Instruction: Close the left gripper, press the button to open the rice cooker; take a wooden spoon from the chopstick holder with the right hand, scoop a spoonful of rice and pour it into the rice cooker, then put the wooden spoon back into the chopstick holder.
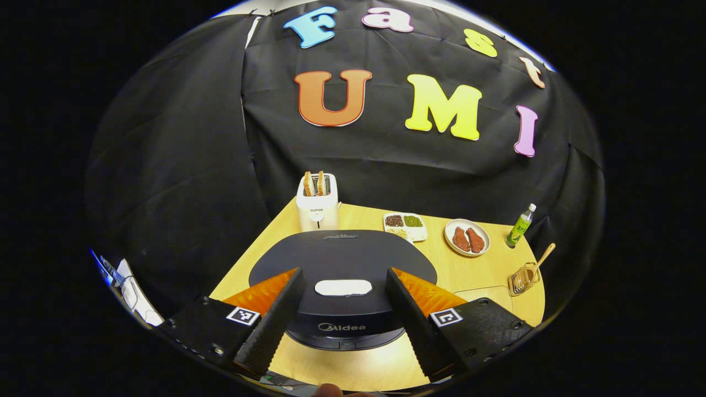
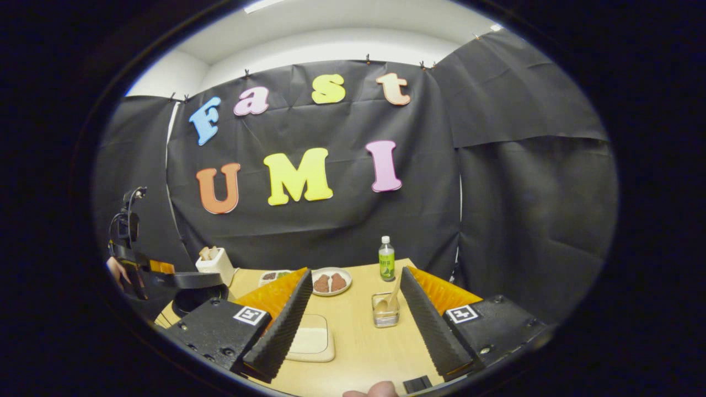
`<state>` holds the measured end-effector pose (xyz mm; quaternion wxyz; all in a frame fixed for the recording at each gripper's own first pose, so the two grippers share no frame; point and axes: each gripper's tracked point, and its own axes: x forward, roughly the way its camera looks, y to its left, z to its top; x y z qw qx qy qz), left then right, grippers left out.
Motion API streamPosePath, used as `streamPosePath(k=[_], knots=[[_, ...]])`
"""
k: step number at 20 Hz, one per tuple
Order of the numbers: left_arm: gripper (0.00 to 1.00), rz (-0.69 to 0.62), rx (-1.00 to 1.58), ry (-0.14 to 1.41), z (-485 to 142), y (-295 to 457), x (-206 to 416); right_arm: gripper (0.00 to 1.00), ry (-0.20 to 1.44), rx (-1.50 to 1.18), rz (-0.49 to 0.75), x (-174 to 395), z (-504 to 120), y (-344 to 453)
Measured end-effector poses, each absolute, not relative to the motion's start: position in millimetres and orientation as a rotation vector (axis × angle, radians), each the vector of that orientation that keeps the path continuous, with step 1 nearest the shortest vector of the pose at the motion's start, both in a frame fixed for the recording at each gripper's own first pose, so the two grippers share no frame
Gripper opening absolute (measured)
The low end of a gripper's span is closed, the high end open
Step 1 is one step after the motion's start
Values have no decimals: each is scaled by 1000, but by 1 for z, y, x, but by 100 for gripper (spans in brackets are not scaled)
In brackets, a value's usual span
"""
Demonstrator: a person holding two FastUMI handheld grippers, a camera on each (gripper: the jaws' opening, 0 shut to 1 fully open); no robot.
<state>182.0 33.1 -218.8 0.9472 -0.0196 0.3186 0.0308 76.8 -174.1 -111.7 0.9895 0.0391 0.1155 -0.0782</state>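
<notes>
**A:** Where does the cooker (image 1: 342, 286) sit in the left gripper view?

**B:** Bottom centre, lid down, on the table (image 1: 474, 270). The left gripper (image 1: 342, 309) hangs just in front of it with its fingers spread wide to either side of the pale button (image 1: 343, 287). They grasp nothing.

**A:** Why spread, when the task wants them shut?

**B:** My reading is that the closing has not begun. Brought together, the fingers would make one blunt tip for pressing; apart, they would straddle the button and miss it.

**A:** And the spoon?

**B:** In the right gripper view the spoon (image 2: 392, 295) stands lower centre, bowl down in the holder (image 2: 385, 312), handle leaning up and to the right. Probably it is parked that way so the handle sticks out for a pinch.

**A:** The right gripper?

**B:** The right gripper (image 2: 358, 325) is also released and empty, its fingers framing the holder, which stands farther back between them. It appears to be waiting on the lid.

**A:** The rice?

**B:** A shallow tray (image 2: 311, 339) lies low and left of centre, just by the left finger, holding something pale. I judge that to be the rice, though I cannot tell for sure. It lies near both the holder and the cooker at the left edge, which would keep the scoop's path short.
</notes>
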Motion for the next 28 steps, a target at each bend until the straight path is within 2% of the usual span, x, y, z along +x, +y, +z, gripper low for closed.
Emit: streamPosePath(k=[11,17,22,23,28], knots=[[97,108,-37,786,-302,27,142,99,229,70,-152,83,-113,-178],[100,128,-37,748,-310,25,141,100,223,99,-138,95,-118,-189],[100,170,-40,692,-300,24,140,99,225,84,-97,115,-122,-200],[97,177,-45,672,-293,21,140,99,228,83,-85,117,-123,-199],[95,138,-5,447,-209,-13,138,99,207,109,-46,119,-115,-194]])
